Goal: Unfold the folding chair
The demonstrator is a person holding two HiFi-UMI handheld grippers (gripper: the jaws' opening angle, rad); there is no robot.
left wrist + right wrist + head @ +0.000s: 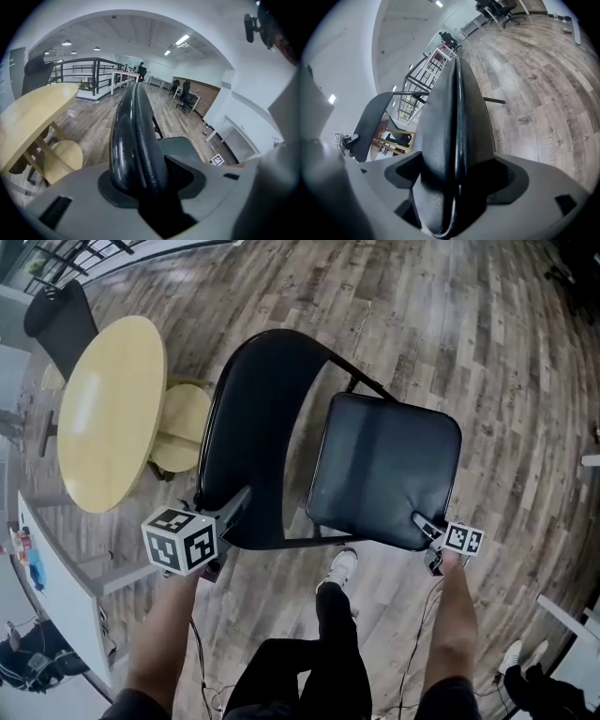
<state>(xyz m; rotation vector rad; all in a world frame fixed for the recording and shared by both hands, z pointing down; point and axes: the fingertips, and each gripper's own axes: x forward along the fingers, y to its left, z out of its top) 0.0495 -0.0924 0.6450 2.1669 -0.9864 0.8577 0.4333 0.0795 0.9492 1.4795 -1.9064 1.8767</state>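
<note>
The left gripper (239,504) is clamped on the backrest (248,409) edge and the right gripper (424,523) on the seat (384,460) front corner; the seat lies swung out nearly flat, so the folding chair (361,381) looks almost unfolded, with only final settling and release left; it stands on open wood floor (497,352), a round table (108,413) and stool (183,418) beside it, a railing (89,65) beyond
</note>
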